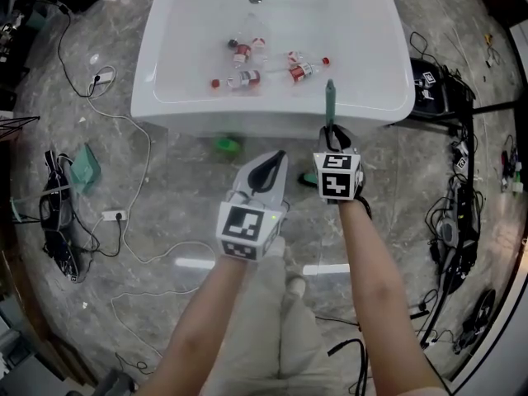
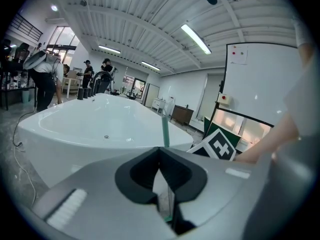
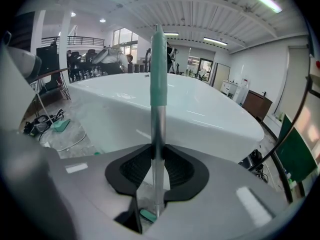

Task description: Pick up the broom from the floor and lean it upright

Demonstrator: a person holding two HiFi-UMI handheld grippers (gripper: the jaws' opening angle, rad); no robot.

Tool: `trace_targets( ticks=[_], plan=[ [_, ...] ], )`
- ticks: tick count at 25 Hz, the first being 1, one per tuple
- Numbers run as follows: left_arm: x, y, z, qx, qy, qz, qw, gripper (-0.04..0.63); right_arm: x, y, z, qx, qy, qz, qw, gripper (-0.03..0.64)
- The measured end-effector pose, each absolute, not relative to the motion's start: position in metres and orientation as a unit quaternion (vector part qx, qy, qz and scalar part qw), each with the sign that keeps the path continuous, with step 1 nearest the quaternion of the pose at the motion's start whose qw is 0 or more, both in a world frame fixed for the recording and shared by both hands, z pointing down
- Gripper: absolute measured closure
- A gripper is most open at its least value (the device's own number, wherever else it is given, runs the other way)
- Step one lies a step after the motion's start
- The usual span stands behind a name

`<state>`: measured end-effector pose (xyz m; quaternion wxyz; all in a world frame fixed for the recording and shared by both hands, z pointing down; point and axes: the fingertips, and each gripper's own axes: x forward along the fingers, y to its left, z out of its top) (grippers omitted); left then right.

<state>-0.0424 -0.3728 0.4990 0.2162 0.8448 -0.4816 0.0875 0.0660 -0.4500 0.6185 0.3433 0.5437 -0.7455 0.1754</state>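
Two bare forearms (image 1: 375,279) reach forward from the bottom of the head view over a grey marble floor (image 1: 181,196).

Far to the left on that floor lie a white power strip (image 1: 113,215) and loose cables (image 1: 132,130), with a pale green thing (image 1: 85,168) near them.

Next comes the left gripper (image 1: 275,163), held low in front of a white tub (image 1: 165,97). Its own view shows the jaw tips drawn together with nothing gripped between them. A small green object (image 1: 227,145) lies on the floor at the foot of the tub, just beyond this gripper.

Inside the tub, several small clear bottles (image 1: 247,66) with red caps lie on their sides in a loose cluster near the middle.

To the right, the right gripper (image 1: 331,135) is closed on the broom (image 1: 330,101). Its view shows both black pads pressed against the silver shaft, partly closed to the shaft's width. The handle stands upright out of the jaws and ends in a green grip. From above, that grip lines up with the tub's near rim towards the right corner. Whether it touches the rim cannot be told, and the brush end is hidden below the gripper.

Further right, black gear (image 1: 450,238) and more cable lie on the floor.
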Motion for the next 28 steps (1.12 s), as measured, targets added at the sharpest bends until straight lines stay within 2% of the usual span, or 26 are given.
trace_targets(
  ticks=[9, 19, 24, 28],
  plan=[
    [-0.039, -0.371, 0.5, 0.845, -0.482, 0.085, 0.216, 0.597, 0.061, -0.444, 0.628, 0.522, -0.749, 0.182, 0.365, 0.443],
    [-0.021, -0.358, 0.487, 0.853, -0.475, 0.081, 0.201, 0.597, 0.061, -0.435, 0.593, 0.507, -0.775, 0.162, 0.34, 0.344],
    [-0.01, -0.347, 0.471, 0.857, -0.475, 0.073, 0.186, 0.597, 0.061, -0.413, 0.563, 0.491, -0.793, 0.153, 0.326, 0.353],
    [0.0, -0.335, 0.452, 0.864, -0.471, 0.071, 0.162, 0.597, 0.062, -0.383, 0.532, 0.48, -0.813, 0.133, 0.302, 0.428]
  ],
)
